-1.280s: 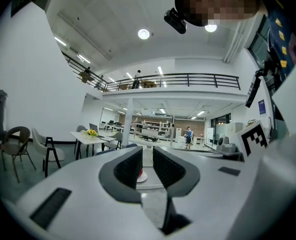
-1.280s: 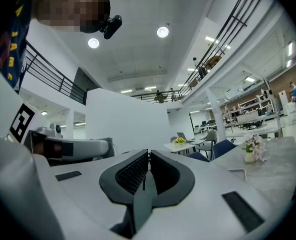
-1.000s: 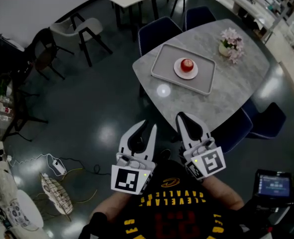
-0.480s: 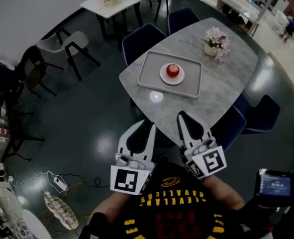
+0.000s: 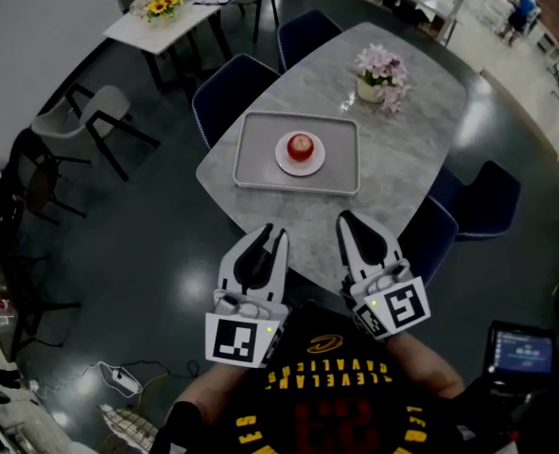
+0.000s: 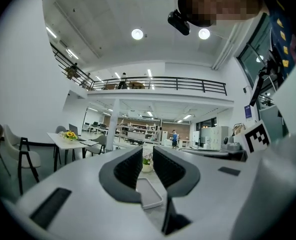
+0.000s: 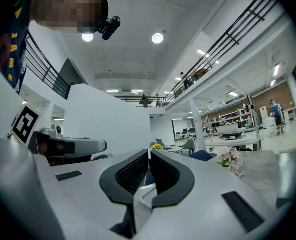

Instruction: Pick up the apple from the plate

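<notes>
Apple (image 5: 300,145) on plate (image 5: 282,160), table (image 5: 407,159) nearer than before | left gripper (image 5: 271,233) fingers narrowly apart, empty | right gripper (image 5: 345,220) fingers nearly together, empty

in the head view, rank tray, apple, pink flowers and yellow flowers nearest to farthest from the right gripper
From the right gripper:
1. tray, just ahead
2. apple, on its plate mid-tray
3. pink flowers, beyond the tray
4. yellow flowers, on the separate table, far left
</notes>
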`<state>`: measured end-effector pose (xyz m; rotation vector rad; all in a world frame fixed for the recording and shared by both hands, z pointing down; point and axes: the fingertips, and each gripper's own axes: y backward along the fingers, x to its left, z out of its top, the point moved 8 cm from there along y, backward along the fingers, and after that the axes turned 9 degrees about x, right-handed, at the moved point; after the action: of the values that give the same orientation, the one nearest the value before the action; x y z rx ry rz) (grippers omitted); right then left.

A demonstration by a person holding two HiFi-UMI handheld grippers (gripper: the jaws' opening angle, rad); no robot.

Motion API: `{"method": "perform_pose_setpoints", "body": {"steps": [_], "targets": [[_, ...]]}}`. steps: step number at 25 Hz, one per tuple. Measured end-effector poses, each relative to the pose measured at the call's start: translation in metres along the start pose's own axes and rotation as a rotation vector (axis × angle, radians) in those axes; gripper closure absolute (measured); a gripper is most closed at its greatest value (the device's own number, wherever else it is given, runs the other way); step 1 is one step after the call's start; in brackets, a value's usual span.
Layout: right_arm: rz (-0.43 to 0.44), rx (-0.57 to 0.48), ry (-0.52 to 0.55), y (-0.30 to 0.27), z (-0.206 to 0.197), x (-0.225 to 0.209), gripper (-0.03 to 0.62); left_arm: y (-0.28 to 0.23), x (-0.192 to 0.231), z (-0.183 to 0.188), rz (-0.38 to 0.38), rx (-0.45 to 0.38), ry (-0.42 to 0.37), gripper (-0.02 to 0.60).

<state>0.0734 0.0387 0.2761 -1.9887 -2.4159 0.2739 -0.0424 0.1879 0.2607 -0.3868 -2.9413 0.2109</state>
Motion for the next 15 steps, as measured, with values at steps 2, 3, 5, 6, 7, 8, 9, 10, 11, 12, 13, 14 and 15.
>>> {"method": "perform_pose_setpoints", "body": {"steps": [2, 3, 5, 6, 7, 8, 9, 10, 11, 12, 13, 14, 15], "targets": [[-0.021, 0.002, -0.019, -0.009, 0.000, -0.006, 0.588, -0.013, 0.008, 0.005, -0.017, 0.012, -0.005, 0.515], [-0.030, 0.002, -0.027, -0.014, 0.001, -0.009, 0.588, -0.018, 0.013, 0.007, -0.024, 0.017, -0.008, 0.515], [-0.046, 0.005, -0.044, -0.027, 0.002, -0.015, 0.588, -0.030, 0.022, 0.012, -0.035, 0.029, -0.015, 0.515], [-0.053, 0.007, -0.052, -0.034, 0.003, -0.018, 0.588, -0.037, 0.028, 0.014, -0.039, 0.038, -0.018, 0.515], [-0.058, 0.011, -0.059, -0.041, 0.003, -0.021, 0.588, -0.044, 0.034, 0.015, -0.044, 0.047, -0.019, 0.515], [-0.063, 0.014, -0.065, -0.049, 0.003, -0.024, 0.588, -0.051, 0.040, 0.016, -0.048, 0.056, -0.019, 0.515], [-0.067, 0.017, -0.071, -0.057, 0.003, -0.028, 0.588, -0.059, 0.045, 0.017, -0.051, 0.065, -0.018, 0.515], [-0.070, 0.019, -0.075, -0.065, 0.003, -0.033, 0.588, -0.068, 0.051, 0.017, -0.055, 0.072, -0.016, 0.515], [-0.073, 0.021, -0.080, -0.072, 0.002, -0.038, 0.588, -0.077, 0.056, 0.016, -0.058, 0.078, -0.015, 0.515], [-0.075, 0.024, -0.083, -0.079, 0.001, -0.043, 0.588, -0.087, 0.060, 0.016, -0.062, 0.083, -0.012, 0.515], [-0.079, 0.028, -0.085, -0.085, 0.000, -0.048, 0.588, -0.095, 0.064, 0.015, -0.067, 0.087, -0.010, 0.515], [-0.083, 0.034, -0.085, -0.091, -0.001, -0.053, 0.588, -0.103, 0.067, 0.014, -0.072, 0.090, -0.007, 0.515], [-0.089, 0.040, -0.087, -0.095, -0.002, -0.057, 0.588, -0.110, 0.070, 0.014, -0.078, 0.093, -0.004, 0.515]]}}
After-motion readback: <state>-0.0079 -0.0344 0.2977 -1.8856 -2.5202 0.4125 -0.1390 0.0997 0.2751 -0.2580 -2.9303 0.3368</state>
